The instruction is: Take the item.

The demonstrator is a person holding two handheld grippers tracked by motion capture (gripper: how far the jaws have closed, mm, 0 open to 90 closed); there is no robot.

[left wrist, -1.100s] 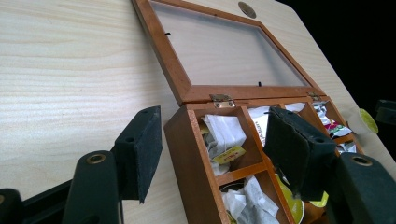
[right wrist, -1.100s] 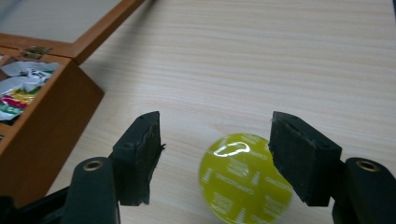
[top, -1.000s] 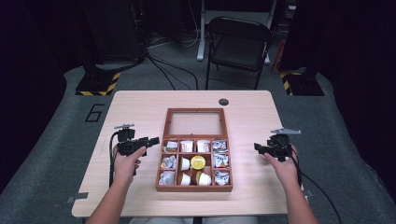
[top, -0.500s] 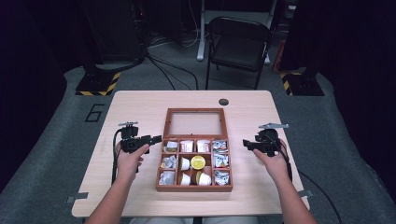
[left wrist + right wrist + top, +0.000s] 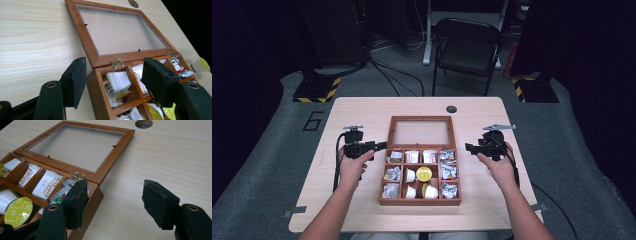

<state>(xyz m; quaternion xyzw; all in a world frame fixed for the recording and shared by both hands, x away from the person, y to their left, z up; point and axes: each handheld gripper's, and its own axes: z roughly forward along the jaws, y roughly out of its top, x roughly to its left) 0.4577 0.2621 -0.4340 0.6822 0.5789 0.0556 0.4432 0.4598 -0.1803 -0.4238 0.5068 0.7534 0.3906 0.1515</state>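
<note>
Since the earlier frame the right gripper [image 5: 470,148] has drifted inward and a little up, from well out on the bare table [image 5: 362,115] to just beside the right wall of the wooden box [image 5: 419,201], while the left gripper [image 5: 382,145] sits where it was at the box's left back corner. Both hold nothing: the left jaws stand partly open and straddle that corner, one pad outside the wall, the other over a compartment of paper sachets [image 5: 117,82]; the right jaws stand moderately apart, one pad over the right back corner, the other above bare tabletop. The box rests in the middle of the table with its glass lid [image 5: 420,131] folded flat behind it, so a likely next move is raising that lid. The risk is at the hinges [image 5: 78,175]: a pad catching the box wall instead of the lid frame would drag or tip the box, spilling the yellow-topped cup [image 5: 424,173], and an uneven lift from two sides could twist the lid
</note>
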